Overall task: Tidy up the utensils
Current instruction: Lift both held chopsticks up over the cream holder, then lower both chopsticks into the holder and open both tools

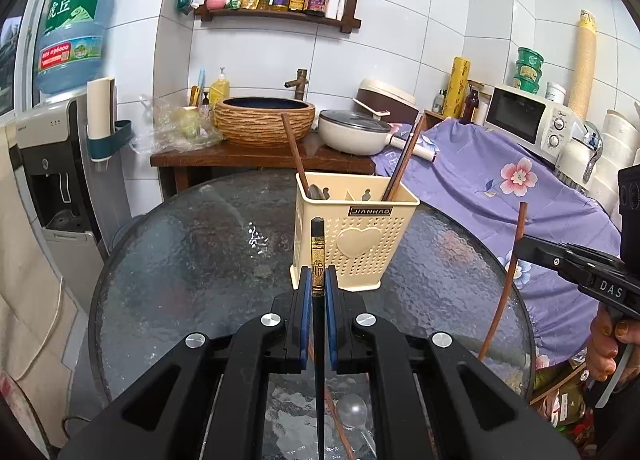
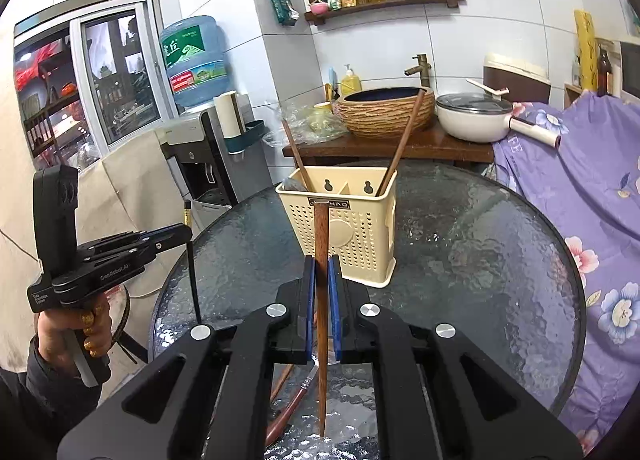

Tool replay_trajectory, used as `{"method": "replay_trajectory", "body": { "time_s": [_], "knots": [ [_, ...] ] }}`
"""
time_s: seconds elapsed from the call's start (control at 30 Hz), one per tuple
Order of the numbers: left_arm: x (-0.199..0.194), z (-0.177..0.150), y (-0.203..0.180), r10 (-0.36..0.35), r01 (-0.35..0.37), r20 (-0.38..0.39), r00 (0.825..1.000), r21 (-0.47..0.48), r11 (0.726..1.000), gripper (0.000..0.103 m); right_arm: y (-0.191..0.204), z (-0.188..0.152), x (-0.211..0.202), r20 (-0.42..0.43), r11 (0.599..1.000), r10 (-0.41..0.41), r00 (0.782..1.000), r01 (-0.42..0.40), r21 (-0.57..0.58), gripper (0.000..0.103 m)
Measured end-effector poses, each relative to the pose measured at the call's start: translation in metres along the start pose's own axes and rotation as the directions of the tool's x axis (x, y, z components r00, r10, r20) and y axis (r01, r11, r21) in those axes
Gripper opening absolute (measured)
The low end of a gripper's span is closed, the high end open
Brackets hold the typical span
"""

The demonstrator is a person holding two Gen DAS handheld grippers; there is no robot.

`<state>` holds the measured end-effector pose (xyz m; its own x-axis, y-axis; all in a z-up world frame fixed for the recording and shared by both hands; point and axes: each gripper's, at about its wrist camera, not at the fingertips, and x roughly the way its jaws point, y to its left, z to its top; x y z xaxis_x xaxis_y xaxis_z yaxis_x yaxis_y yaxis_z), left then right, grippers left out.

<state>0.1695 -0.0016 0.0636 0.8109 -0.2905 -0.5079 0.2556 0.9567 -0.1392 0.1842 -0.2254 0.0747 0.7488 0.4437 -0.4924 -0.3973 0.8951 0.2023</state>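
Home kitchen: microwave (image 1: 528, 120), condiment shelf (image 1: 280, 14), washbasin (image 1: 264, 120).

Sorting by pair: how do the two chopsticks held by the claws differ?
The left claw holds a black chopstick with a gold band; the right claw holds a plain brown wooden chopstick with no band. Both are clamped upright, tips down, before the cream holder.

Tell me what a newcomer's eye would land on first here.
Up front, the left gripper clamps a black chopstick with a gold band, and the right gripper clamps a brown wooden chopstick. Just beyond both, on the round textured-glass table, stands the cream perforated plastic utensil holder, with wooden handles already sticking out.
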Motion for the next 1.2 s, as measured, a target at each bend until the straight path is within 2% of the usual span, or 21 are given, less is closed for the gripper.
{"method": "replay_trajectory", "body": {
  "time_s": [0.53, 0.7, 0.93, 1.0, 1.07, 1.2],
  "knots": [
    [-0.018, 0.043, -0.008, -0.019, 0.015, 0.079, 0.997, 0.04, 0.999, 0.007, 0.018, 0.046, -0.019, 0.063, 0.998, -0.003, 0.998, 0.007, -0.061, 0.007],
    [-0.023, 0.079, -0.018, -0.039, 0.031, 0.113, 0.993, 0.066, 0.997, 0.007, 0.02, 0.083, -0.025, 0.111, 0.997, -0.011, 0.994, 0.019, -0.07, 0.007],
    [-0.019, 0.142, -0.025, -0.054, 0.048, 0.157, 0.986, 0.043, 0.998, 0.007, 0.028, 0.146, -0.025, 0.203, 0.995, -0.054, 0.978, 0.069, -0.07, 0.007],
    [-0.013, 0.163, -0.027, -0.03, 0.025, 0.187, 0.982, 0.03, 0.999, 0.007, 0.03, 0.158, -0.023, 0.218, 0.994, -0.067, 0.974, 0.084, -0.069, 0.007],
    [-0.005, 0.179, -0.026, -0.041, 0.042, 0.191, 0.981, 0.0, 0.999, 0.007, 0.034, 0.174, -0.018, 0.238, 0.988, -0.101, 0.966, 0.125, -0.088, 0.007],
    [0.013, 0.198, -0.028, -0.003, 0.009, 0.219, 0.976, -0.024, 1.0, 0.007, 0.033, 0.192, -0.003, 0.278, 0.98, -0.15, 0.949, 0.179, -0.085, 0.007]
  ]
}}
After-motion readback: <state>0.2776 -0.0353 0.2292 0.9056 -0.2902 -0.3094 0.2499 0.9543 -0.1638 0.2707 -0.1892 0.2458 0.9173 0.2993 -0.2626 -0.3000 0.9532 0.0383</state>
